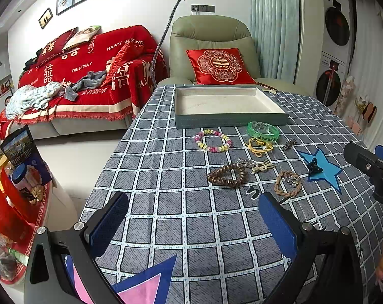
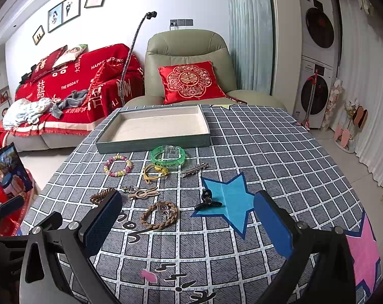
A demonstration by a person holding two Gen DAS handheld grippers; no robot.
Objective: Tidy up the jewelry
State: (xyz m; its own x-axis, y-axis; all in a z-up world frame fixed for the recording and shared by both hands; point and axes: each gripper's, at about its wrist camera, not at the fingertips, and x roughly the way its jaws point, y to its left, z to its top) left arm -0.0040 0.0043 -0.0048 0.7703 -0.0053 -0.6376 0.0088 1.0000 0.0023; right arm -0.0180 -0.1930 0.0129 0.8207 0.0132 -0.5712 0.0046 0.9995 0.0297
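Left gripper [image 1: 191,225] and right gripper [image 2: 188,217] gape wide, empty, near scattered bracelets; tray [image 2: 153,143] far, bare.

Readable on the red sofa throw [image 1: 90,60]: "HAPPY WEDDING" in white along the upper back, "THE BIGDAY" lower down, with large white double-happiness characters scattered about. Same words legible on it in the right wrist view [image 2: 74,81]. Gold double-happiness sign embroidered at the centre of the red cushion [image 1: 219,64] on the green armchair [image 1: 211,33]. Dark printed characters along the near side of the green bangle [image 1: 262,129], close to the tabletop's far edge by the tray; too small to make out. Black brush-style marks printed on the checked tablecloth [image 2: 181,276] near the front edge; not decipherable.
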